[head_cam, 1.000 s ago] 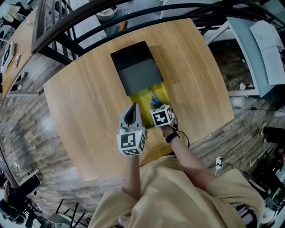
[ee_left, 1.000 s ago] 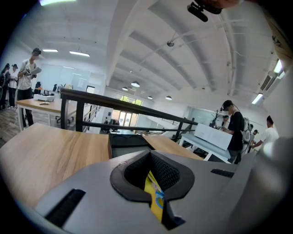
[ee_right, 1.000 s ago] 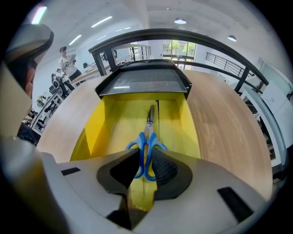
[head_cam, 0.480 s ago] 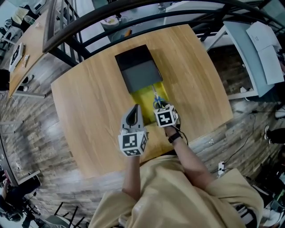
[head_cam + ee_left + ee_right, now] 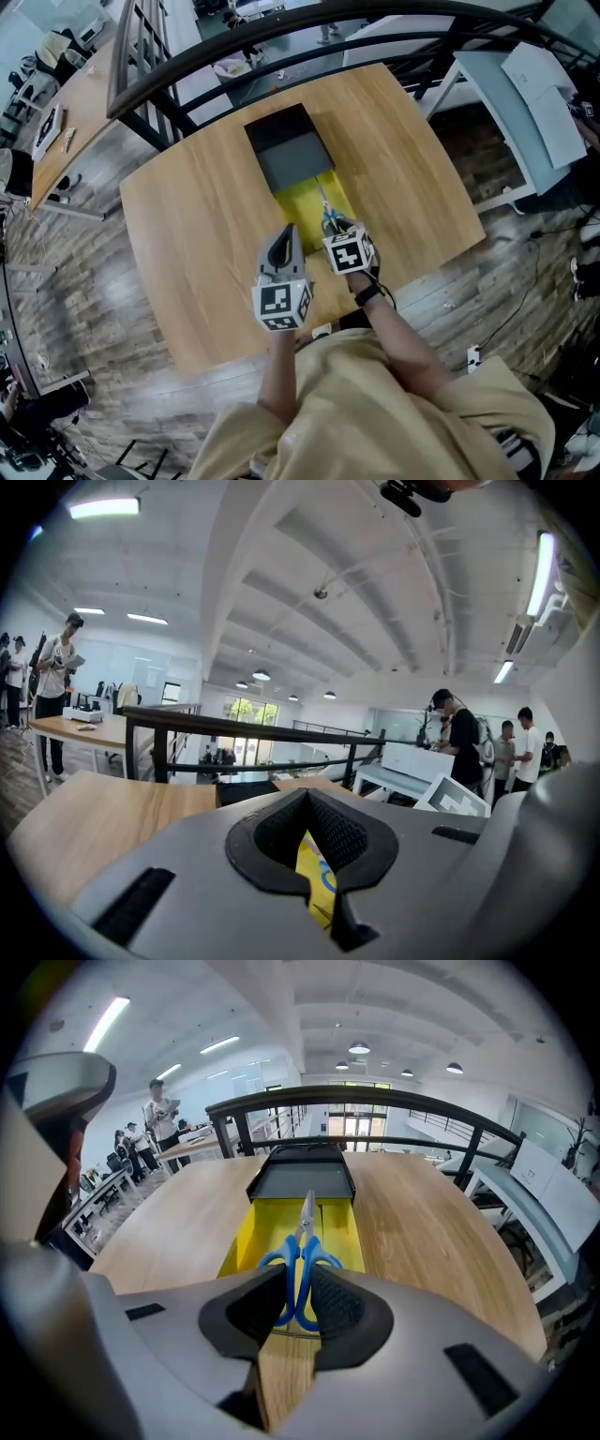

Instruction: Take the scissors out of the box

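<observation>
A black box sleeve (image 5: 291,150) lies on the round wooden table (image 5: 197,225), with its yellow tray (image 5: 302,202) pulled out toward me. My right gripper (image 5: 330,228) is over the tray's near end, shut on the blue handles of the scissors (image 5: 325,217). In the right gripper view the scissors (image 5: 302,1232) sit between the pads of the right gripper (image 5: 298,1283), blades pointing at the black sleeve (image 5: 305,1174) above the yellow tray (image 5: 246,1232). My left gripper (image 5: 286,230) hovers just left of the tray, shut and empty. In its own view the left gripper (image 5: 307,801) shows only a yellow sliver through the jaws.
A black metal railing (image 5: 187,66) curves round the table's far edge. A white desk (image 5: 525,103) stands at the right and a wooden desk (image 5: 66,122) at the far left. People (image 5: 459,747) stand in the background. My own body is at the near edge.
My right gripper has risen a little with the scissors in its jaws, over the tray's near end. The left gripper has lifted slightly beside it.
</observation>
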